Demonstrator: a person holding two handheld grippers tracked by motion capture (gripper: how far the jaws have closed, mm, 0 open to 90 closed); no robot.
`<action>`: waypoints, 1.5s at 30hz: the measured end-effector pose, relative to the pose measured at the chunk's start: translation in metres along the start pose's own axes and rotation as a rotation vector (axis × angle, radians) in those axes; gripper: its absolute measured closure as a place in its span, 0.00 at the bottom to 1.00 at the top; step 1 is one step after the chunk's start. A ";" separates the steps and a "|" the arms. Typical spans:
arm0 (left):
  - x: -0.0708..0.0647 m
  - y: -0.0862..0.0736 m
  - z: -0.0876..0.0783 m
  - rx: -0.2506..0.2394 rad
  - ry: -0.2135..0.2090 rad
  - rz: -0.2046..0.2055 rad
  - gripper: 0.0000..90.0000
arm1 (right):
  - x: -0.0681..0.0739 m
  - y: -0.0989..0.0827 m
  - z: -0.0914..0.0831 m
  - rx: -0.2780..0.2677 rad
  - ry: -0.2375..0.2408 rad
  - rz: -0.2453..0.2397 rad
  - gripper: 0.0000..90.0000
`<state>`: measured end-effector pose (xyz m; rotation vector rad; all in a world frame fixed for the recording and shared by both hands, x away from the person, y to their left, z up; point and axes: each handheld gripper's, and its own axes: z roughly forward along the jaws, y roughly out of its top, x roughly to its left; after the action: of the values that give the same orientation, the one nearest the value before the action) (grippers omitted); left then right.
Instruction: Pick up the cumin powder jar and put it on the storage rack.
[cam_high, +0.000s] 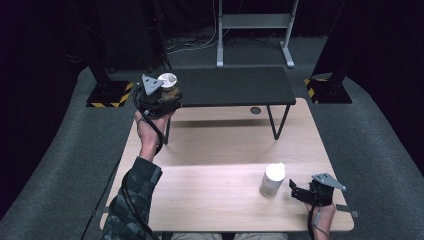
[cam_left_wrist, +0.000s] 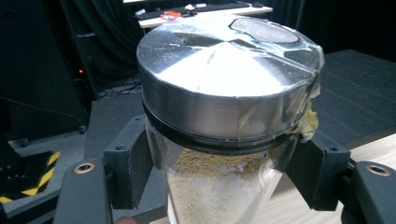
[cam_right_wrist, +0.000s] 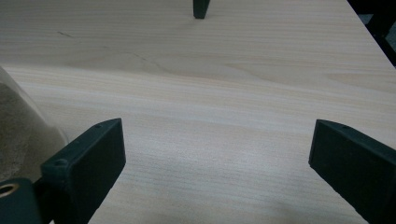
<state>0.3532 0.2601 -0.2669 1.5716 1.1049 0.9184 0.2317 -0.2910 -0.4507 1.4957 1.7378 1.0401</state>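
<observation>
My left gripper (cam_high: 165, 96) is raised over the far left of the wooden table (cam_high: 215, 200), shut on a glass jar (cam_high: 169, 82). In the left gripper view the jar (cam_left_wrist: 219, 186) holds tan powder under a taped silver metal lid (cam_left_wrist: 224, 79), and the black jaws press the glass just below that lid. A second jar (cam_high: 273, 180) with a white lid stands upright near the front right of the table. My right gripper (cam_high: 296, 190) rests low on the table just right of it, open with nothing between its jaws (cam_right_wrist: 215, 163). That jar's edge (cam_right_wrist: 14, 126) shows beside the left jaw.
A low black bench (cam_high: 230, 85) stands on the far half of the wooden table, and one of its legs (cam_right_wrist: 200, 8) shows ahead of the right gripper. Beyond the table are grey carpet, a metal stand (cam_high: 255, 30) and yellow-black striped bases (cam_high: 107, 95).
</observation>
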 end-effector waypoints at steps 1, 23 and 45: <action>0.000 0.000 0.000 0.000 0.000 0.000 0.33 | 0.000 0.000 0.000 0.000 0.000 0.000 0.03; 0.006 0.041 0.040 0.066 -0.009 -0.007 0.34 | 0.000 -0.001 -0.001 -0.008 0.001 -0.001 0.03; 0.008 0.034 0.066 0.113 -0.012 -0.047 0.34 | 0.000 -0.003 -0.001 -0.014 0.000 -0.003 0.03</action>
<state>0.4240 0.2455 -0.2502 1.6339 1.1980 0.8260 0.2293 -0.2912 -0.4523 1.4841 1.7283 1.0493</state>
